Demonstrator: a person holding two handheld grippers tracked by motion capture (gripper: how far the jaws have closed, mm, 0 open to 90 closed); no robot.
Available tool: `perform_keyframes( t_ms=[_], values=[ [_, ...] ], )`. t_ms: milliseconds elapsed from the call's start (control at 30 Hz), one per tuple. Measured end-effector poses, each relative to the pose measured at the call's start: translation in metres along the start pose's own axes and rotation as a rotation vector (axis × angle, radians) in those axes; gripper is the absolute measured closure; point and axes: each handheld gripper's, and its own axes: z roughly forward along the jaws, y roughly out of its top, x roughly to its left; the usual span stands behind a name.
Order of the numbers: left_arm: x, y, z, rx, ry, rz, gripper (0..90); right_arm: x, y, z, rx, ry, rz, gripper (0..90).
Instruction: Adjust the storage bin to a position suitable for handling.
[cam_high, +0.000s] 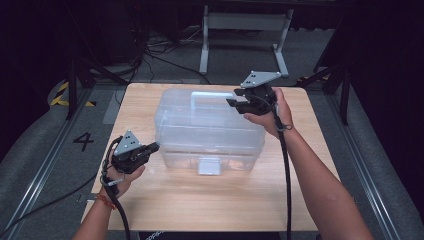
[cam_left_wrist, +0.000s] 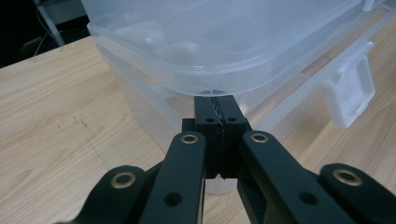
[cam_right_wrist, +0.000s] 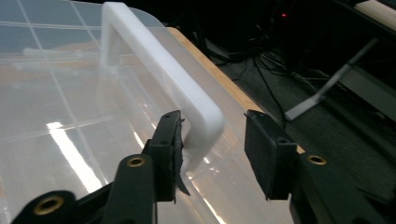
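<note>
Lying mid-table (cam_high: 150, 210), the clear box (cam_high: 207, 132) ran its long axis left to right, latch (cam_high: 209, 165) facing the person. The left gripper (cam_left_wrist: 219, 109), jaws pressed together, seemingly touched the box's near-left corner. The right gripper (cam_right_wrist: 212, 140) gaped around the handle's (cam_right_wrist: 163, 70) end.

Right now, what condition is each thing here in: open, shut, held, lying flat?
Clear plastic box: lid down, upright on the table.
Front latch: hanging down against the box front.
White handle: between the right gripper's jaws.
Left gripper: shut, tips under the lid's rim.
Right gripper: open.
</note>
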Motion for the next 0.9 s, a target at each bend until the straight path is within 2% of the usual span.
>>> perform_keyframes(
  t_ms=[133,200,333,500,633,767,900],
  values=[
    [0.0,0.003,-0.001,-0.002,0.001,0.011,89.8,-0.007,-0.006,-0.016,-0.02,-0.026,0.01,51.1],
    [-0.001,0.005,-0.002,-0.008,0.003,0.004,89.9,-0.012,-0.011,-0.028,-0.039,-0.038,0.016,49.9],
    [0.0,0.007,-0.003,-0.004,0.007,0.009,89.8,-0.018,-0.023,-0.047,-0.051,-0.065,-0.002,46.8],
    [0.001,0.011,-0.003,-0.005,0.012,0.011,89.9,-0.03,-0.046,-0.069,-0.067,-0.09,0.026,45.2],
    [0.003,0.012,-0.003,-0.002,0.018,0.015,89.8,-0.039,-0.069,-0.085,-0.081,-0.098,0.069,45.2],
    [0.004,0.013,-0.002,0.003,0.023,0.015,89.9,-0.045,-0.091,-0.095,-0.089,-0.111,0.106,45.3],
    [0.006,0.015,-0.002,0.011,0.033,0.021,89.9,-0.044,-0.109,-0.099,-0.102,-0.112,0.115,45.1]
  ],
)
